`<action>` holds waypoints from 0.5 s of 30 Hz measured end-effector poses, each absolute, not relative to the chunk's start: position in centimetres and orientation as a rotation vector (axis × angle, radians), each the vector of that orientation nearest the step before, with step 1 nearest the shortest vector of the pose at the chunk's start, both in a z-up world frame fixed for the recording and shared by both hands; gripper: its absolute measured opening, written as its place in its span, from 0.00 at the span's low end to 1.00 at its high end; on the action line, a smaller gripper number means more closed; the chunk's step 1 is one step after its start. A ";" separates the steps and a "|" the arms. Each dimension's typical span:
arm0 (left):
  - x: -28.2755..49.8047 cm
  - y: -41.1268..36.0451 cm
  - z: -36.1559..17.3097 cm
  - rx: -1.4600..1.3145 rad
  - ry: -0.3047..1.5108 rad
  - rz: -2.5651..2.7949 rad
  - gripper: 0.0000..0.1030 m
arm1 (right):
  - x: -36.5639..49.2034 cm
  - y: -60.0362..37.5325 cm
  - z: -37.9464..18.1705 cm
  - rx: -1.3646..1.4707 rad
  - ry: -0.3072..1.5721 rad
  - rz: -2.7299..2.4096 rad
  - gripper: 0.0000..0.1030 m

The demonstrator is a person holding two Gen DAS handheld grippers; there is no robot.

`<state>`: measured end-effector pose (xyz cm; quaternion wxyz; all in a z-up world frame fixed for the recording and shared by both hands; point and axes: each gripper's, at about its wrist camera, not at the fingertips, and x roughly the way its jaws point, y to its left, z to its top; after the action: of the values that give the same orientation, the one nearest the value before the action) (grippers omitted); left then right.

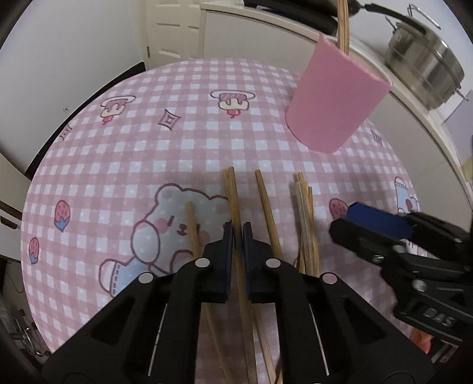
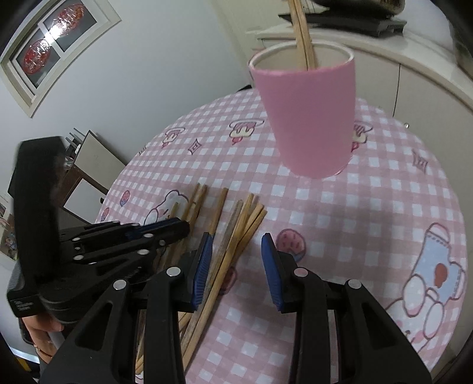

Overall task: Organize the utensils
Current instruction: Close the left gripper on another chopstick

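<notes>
Several wooden chopsticks lie loose on the pink checked table (image 1: 124, 141). My left gripper (image 1: 238, 236) is shut on a pair of chopsticks (image 1: 232, 192) that runs between its pads, low over the cloth. To its right lie a single chopstick (image 1: 266, 201) and a small bundle (image 1: 306, 206). A pink cup (image 1: 334, 100) stands further back with two chopsticks (image 1: 343, 23) upright in it. My right gripper (image 2: 238, 254) is open above the bundle (image 2: 236, 233), which lies by its left finger without the pads pressing on it. The cup (image 2: 307, 118) is straight ahead of it.
A steel pot (image 1: 425, 65) sits on the white counter (image 1: 295, 38) behind the table, at the right. The round table's edge curves close on the left. A person's hand (image 2: 44, 325) holds the left gripper's handle. Bare cloth (image 2: 369, 221) spreads to the right of the chopsticks.
</notes>
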<state>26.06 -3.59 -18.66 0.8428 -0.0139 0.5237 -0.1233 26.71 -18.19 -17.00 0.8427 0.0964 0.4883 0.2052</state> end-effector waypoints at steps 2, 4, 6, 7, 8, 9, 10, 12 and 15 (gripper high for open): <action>25.8 -3.3 -18.3 -0.045 1.096 -0.266 0.07 | 27.1 -18.0 -17.4 0.217 1.046 0.436 0.31; 25.5 -3.0 -17.8 -0.049 1.082 -0.265 0.07 | 27.3 -17.6 -17.5 0.202 1.049 0.420 0.31; 25.3 -2.8 -17.4 -0.058 1.071 -0.271 0.07 | 27.5 -17.3 -17.5 0.185 1.049 0.393 0.31; 25.2 -2.7 -17.1 -0.061 1.066 -0.270 0.07 | 27.6 -17.4 -17.4 0.181 1.044 0.380 0.31; 25.0 -2.5 -16.9 -0.064 1.060 -0.271 0.07 | 27.8 -17.2 -17.6 0.179 1.043 0.371 0.31; 24.9 -2.3 -16.7 -0.067 1.054 -0.272 0.07 | 27.8 -17.2 -17.6 0.175 1.046 0.364 0.31; 24.8 -2.2 -16.5 -0.069 1.051 -0.273 0.07 | 27.9 -17.2 -17.7 0.172 1.048 0.360 0.31; 24.8 -2.0 -16.4 -0.073 1.045 -0.276 0.07 | 28.0 -17.2 -17.9 0.161 1.055 0.352 0.30; 24.7 -1.9 -16.1 -0.075 1.038 -0.275 0.07 | 28.3 -17.1 -18.4 0.153 1.071 0.344 0.27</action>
<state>24.66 -1.91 -16.14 0.8587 -0.0356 0.4942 -0.1311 28.28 -17.09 -18.36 0.8432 0.0726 0.5071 0.1628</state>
